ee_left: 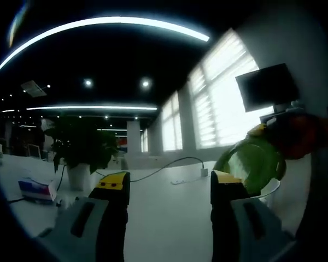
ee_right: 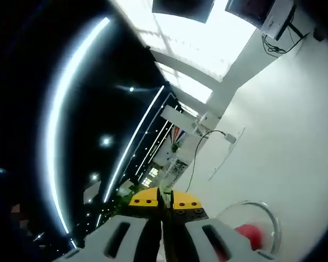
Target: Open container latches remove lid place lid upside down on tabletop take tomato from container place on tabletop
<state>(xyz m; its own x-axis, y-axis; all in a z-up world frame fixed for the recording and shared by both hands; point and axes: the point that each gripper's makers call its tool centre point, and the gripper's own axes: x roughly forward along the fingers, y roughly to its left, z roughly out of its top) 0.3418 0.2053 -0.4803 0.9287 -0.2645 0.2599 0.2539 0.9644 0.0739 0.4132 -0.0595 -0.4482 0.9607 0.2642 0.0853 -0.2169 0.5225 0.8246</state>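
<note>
My left gripper (ee_left: 168,179) stands open over the white table (ee_left: 169,218), with nothing between its yellow-tipped jaws. Just right of it a round green translucent lid (ee_left: 252,162) hangs in the air on edge. The right gripper (ee_left: 292,134) comes in from the right and holds the lid by its upper rim. In the right gripper view, my right gripper (ee_right: 167,201) has its jaws pressed together. Below and to the right of it stands the clear round container (ee_right: 265,212), with a red tomato (ee_right: 250,233) inside.
A potted plant (ee_left: 79,150) and a tissue box (ee_left: 35,189) stand at the table's far left. A cable with a plug (ee_left: 203,172) lies across the middle. A dark monitor (ee_left: 268,84) hangs on the right wall beside bright windows.
</note>
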